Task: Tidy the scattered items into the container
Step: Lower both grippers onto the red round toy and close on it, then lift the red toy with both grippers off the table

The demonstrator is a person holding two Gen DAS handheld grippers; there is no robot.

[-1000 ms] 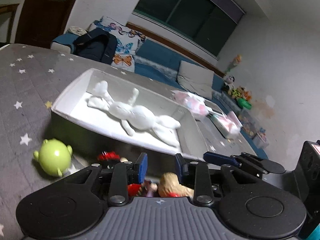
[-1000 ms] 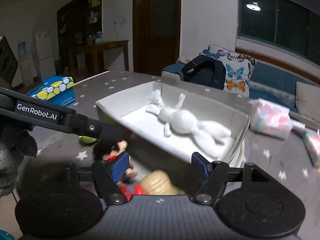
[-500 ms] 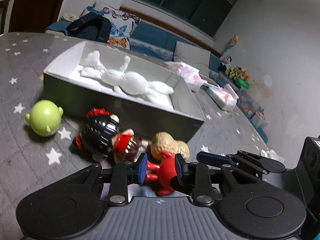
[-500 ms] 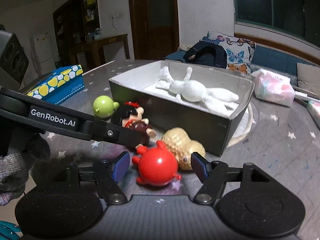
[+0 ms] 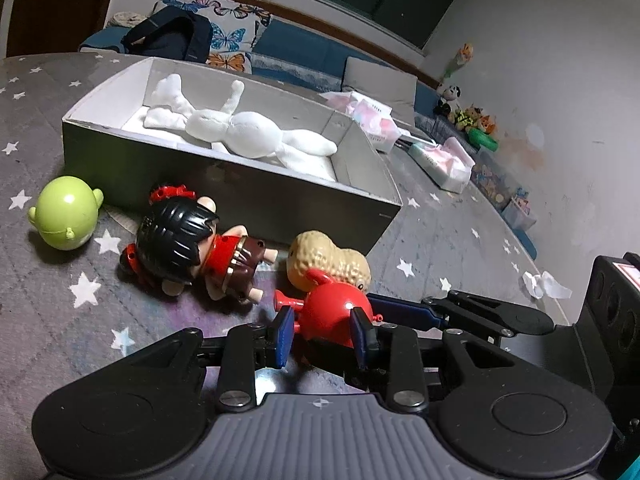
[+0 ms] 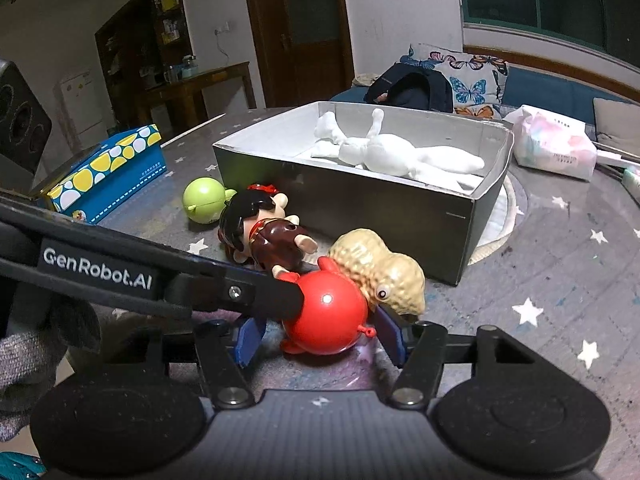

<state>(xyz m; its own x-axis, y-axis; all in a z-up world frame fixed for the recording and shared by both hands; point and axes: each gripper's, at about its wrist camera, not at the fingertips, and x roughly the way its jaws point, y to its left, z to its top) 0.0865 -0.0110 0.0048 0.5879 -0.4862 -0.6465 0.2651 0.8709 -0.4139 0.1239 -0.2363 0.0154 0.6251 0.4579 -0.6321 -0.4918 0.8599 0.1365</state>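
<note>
A grey box (image 5: 224,176) (image 6: 352,200) holds a white plush doll (image 5: 248,132) (image 6: 396,156). In front of it lie a green round toy (image 5: 66,212) (image 6: 204,200), a black-haired doll (image 5: 188,244) (image 6: 264,232), a peanut toy (image 5: 332,260) (image 6: 380,268) and a red round toy (image 5: 332,312) (image 6: 324,316). My left gripper (image 5: 322,332) has its blue pads on both sides of the red toy; contact is unclear. My right gripper (image 6: 320,332) is open around the same red toy, and the left gripper's finger (image 6: 240,292) crosses in front.
A blue and yellow carton (image 6: 104,172) lies left of the box. Pink tissue packs (image 5: 372,116) (image 6: 552,144) and a crumpled paper scrap (image 5: 544,284) lie on the star-patterned cloth. A sofa with butterfly cushions and a dark backpack (image 5: 172,36) is behind.
Both grippers have come down and forward from above the box to the red toy. The red toy now sits between the fingers of both grippers.
</note>
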